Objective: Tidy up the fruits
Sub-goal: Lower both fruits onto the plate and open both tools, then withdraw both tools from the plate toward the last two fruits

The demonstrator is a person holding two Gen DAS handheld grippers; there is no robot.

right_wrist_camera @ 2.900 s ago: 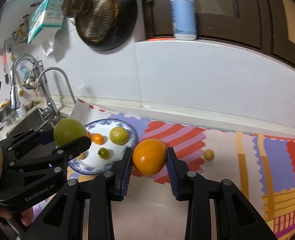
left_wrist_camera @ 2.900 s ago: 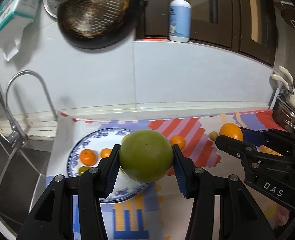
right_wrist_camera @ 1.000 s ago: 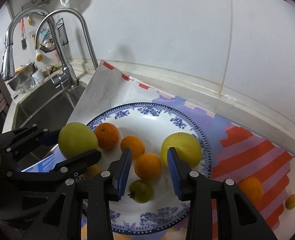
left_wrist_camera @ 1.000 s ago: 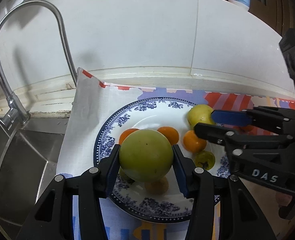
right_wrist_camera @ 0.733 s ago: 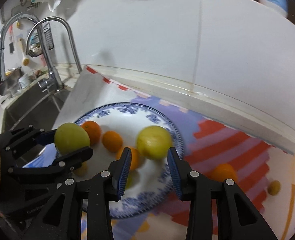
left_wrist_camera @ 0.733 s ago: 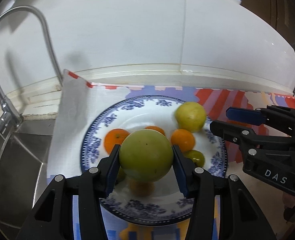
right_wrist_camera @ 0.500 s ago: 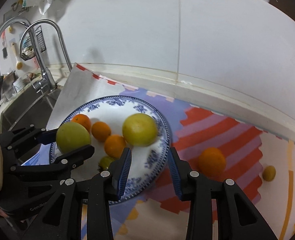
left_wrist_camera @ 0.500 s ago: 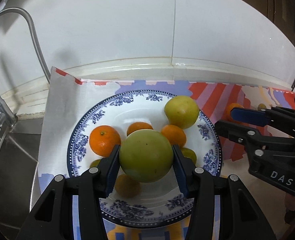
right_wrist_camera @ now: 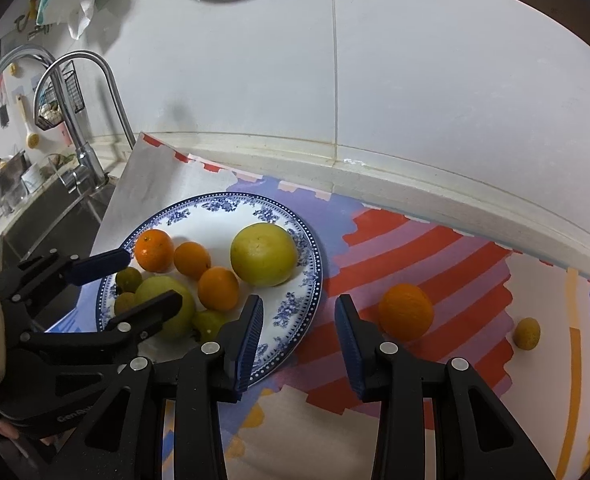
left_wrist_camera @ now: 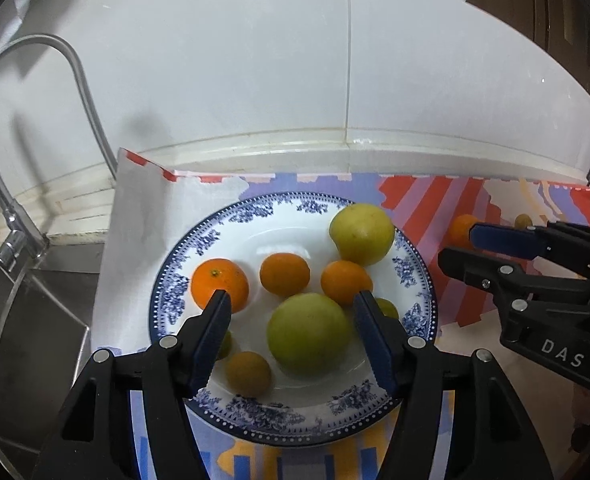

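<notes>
A large green fruit (left_wrist_camera: 309, 334) lies on the blue-patterned plate (left_wrist_camera: 295, 412) between the fingers of my left gripper (left_wrist_camera: 291, 298). Its jaws are opening and the pads stand clear of the fruit. Three oranges (left_wrist_camera: 219, 284), a big yellow-green fruit (left_wrist_camera: 361, 234) and small green and yellow fruits also lie on the plate (right_wrist_camera: 215, 202). My right gripper (right_wrist_camera: 300, 302) hovers over the plate's right rim, open and empty. On the mat to its right lie a loose orange (right_wrist_camera: 405, 312) and a small yellow fruit (right_wrist_camera: 526, 333). The right wrist view shows the left gripper (right_wrist_camera: 153, 278) over the green fruit (right_wrist_camera: 167, 292).
A steel faucet (right_wrist_camera: 83, 152) and sink (left_wrist_camera: 35, 320) are left of the plate. The white tiled wall (left_wrist_camera: 255, 80) rises just behind the striped mat (right_wrist_camera: 435, 248). In the left wrist view the right gripper (left_wrist_camera: 457, 245) reaches in from the right.
The left jaws have spread and let go of the green fruit, which now rests on the plate. The right gripper has moved right, from over the plate's fruits to its rim.
</notes>
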